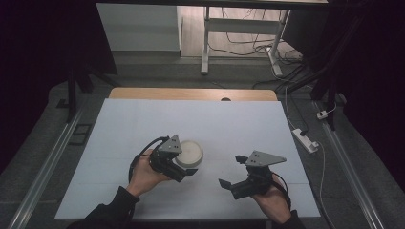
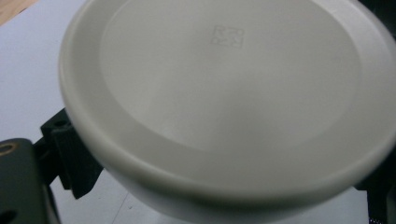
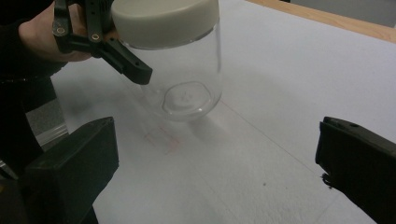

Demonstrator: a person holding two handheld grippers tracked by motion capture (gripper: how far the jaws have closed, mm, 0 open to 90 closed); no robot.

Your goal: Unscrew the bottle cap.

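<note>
So right now my left tongs (image 1: 184, 168) are clamped around a clear jar (image 3: 180, 81) just under its cream lid (image 1: 189, 153), and the jar looks lifted and tilted a bit off the white table (image 1: 239, 124), roughly mid-table and a little left of centre. My right tongs (image 1: 230, 172) are spread wide open, hanging near the jar but well clear of it, nothing in them.

I reckon the step here is getting that lid off. My take: level the jar first, since a tilted glass jar held from the side wants to slip. Then bring the right tongs over the lid's rim, square across its widest part, and squeeze firmly before twisting. Keep the left grip snug on the glass so the body doesn't spin along with it.
</note>
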